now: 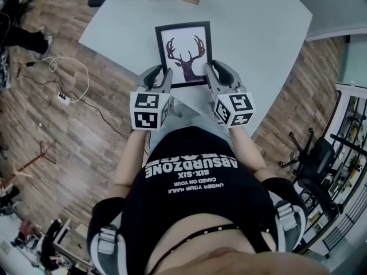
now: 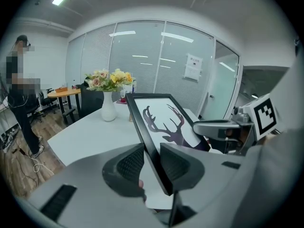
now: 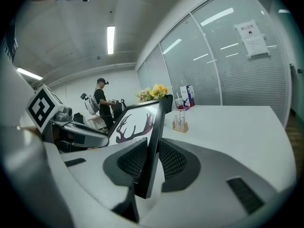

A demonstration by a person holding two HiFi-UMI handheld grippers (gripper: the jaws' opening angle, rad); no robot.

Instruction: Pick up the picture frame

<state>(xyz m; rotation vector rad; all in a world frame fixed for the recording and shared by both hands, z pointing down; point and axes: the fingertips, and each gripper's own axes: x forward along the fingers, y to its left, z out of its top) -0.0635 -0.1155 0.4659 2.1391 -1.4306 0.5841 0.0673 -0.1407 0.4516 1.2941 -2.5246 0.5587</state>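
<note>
The picture frame (image 1: 184, 53) has a black border round a white print of dark antlers. It hangs above the near part of the white table (image 1: 258, 33), tilted. My left gripper (image 1: 163, 80) is shut on its left edge near the bottom corner, and my right gripper (image 1: 211, 75) is shut on its right edge. In the left gripper view the frame (image 2: 159, 127) rises slanted out of the left gripper (image 2: 153, 164), whose pads press both its faces. The right gripper view shows the frame (image 3: 154, 127) edge-on, clamped in the right gripper (image 3: 151, 161).
A white vase with flowers (image 2: 108, 91) and a small wooden rack of tubes (image 3: 179, 122) stand at the table's far end. A person (image 3: 102, 103) stands by desks beyond. Cables (image 1: 63, 85) trail on the wood floor at left; a black chair (image 1: 312, 159) stands at right.
</note>
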